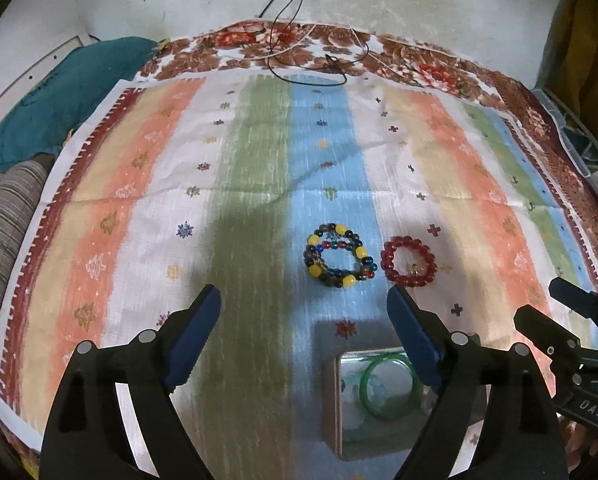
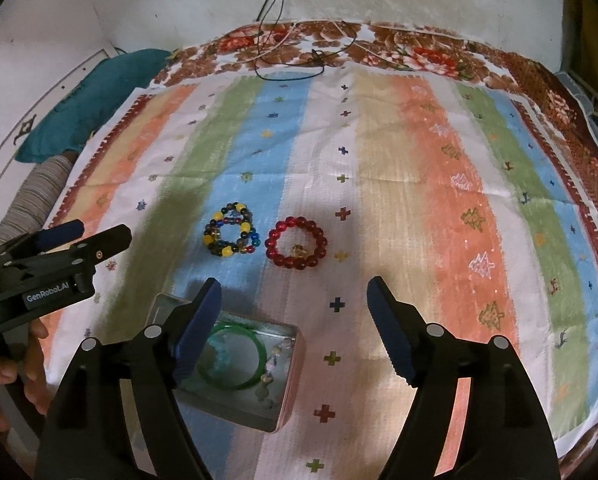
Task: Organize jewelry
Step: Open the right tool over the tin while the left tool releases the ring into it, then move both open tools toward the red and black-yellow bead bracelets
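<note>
Metal tin (image 2: 287, 392), shallow and rectangular with a pinkish outer wall, sits nearest the cameras on the striped cloth (image 2: 399, 168); it serves as the landmark for everything else. Inside the tin lies a green bangle (image 2: 255, 376) flat on the bottom, with a pale turquoise piece within its ring and a short string of pale beads (image 2: 273, 364) along the tin's right side. Left gripper (image 1: 305, 300) hangs above the tin's near-left side, blue-padded fingers (image 1: 197, 328) spread wide, nothing between them. Right gripper (image 2: 295, 292) hovers over the tin's right half, jaws likewise wide apart and empty; its left finger crosses in front of the tin's left portion in the right wrist view. Just beyond the tin, on the blue stripe, rests a multicoloured bead bracelet (image 2: 231, 234) with yellow, blue and dark beads, coiled in overlapping loops. Beside that, to the right and a little apart, lies a red bead bracelet (image 2: 297, 242) with a small gold charm inside its ring. Both bracelets lie flat on the cloth, outside the tin. Far beyond the tin, at the cloth's back edge, a floral blanket (image 2: 419, 52) shows, with thin dark cords (image 2: 275, 20) trailing down the stained wall onto it. Far left of the tin, a teal cushion (image 1: 59, 96) sits against the wall.
</note>
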Demonstrator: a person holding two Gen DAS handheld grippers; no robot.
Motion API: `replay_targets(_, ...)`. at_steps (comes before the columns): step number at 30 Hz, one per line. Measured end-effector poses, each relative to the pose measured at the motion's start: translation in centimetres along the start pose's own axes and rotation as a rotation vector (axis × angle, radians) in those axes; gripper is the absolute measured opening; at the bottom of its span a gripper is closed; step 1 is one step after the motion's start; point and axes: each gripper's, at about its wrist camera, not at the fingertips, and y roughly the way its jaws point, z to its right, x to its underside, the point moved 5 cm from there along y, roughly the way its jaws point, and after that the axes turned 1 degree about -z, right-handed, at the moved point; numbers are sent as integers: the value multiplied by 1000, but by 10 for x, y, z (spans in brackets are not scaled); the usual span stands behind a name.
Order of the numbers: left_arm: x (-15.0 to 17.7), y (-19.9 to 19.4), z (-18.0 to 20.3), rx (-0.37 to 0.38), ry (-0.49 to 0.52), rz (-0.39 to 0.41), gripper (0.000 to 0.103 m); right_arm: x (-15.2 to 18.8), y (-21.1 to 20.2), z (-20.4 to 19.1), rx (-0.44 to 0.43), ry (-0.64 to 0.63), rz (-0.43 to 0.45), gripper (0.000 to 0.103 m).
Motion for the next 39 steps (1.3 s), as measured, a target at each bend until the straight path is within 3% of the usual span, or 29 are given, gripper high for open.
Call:
replay_targets(18, -13, 53, -8, -10, -29, -63, 90, -14, 35, 7, 33, 6, -31, 87)
replay_targets(39, -25, 103, -15, -23, -20, -103, 91, -26, 83, 19, 53, 25, -96, 87)
